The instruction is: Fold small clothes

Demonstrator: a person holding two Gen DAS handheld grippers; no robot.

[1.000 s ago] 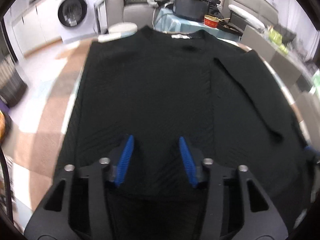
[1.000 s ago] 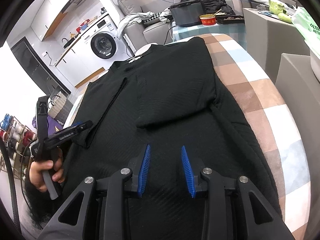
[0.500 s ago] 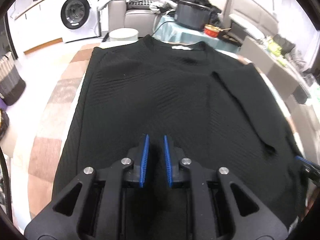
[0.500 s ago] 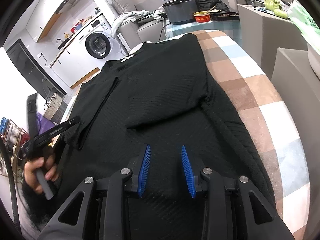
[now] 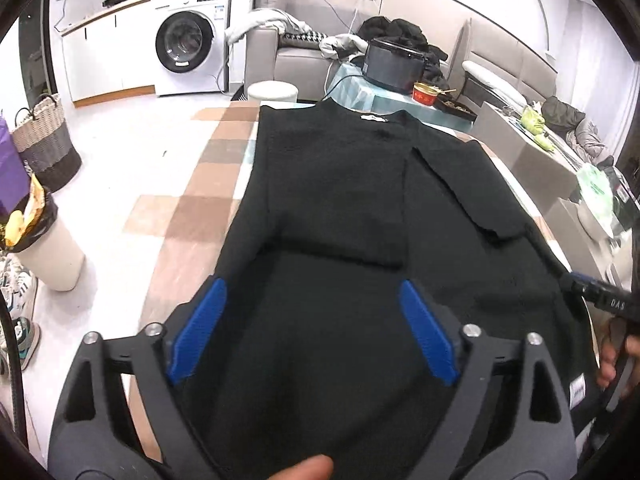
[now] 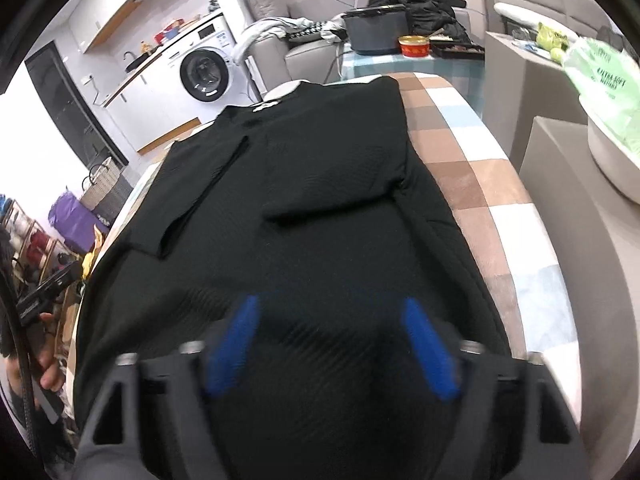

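A black knit sweater (image 5: 340, 200) lies flat on the checked table, collar at the far end, both sleeves folded in over the body. It also shows in the right wrist view (image 6: 320, 184). My left gripper (image 5: 314, 332) is open wide, its blue pads above the hem at the sweater's left side. My right gripper (image 6: 332, 346) is open wide over the hem at the right side, blurred by motion. The right gripper's handle (image 5: 600, 300) shows at the right edge of the left wrist view.
The checked tablecloth (image 6: 472, 176) shows along both sides of the sweater. Beyond the far end stand a white stool (image 5: 273, 90), a dark cooker (image 5: 394, 68) and a red bowl (image 5: 428, 92). A bin (image 5: 44, 248) and a basket (image 5: 44, 144) stand on the floor at left.
The left gripper shut half a second ago and has now opened wide. The right gripper has opened wider. Both have moved over the hem, and the left sleeve now lies folded across the body.
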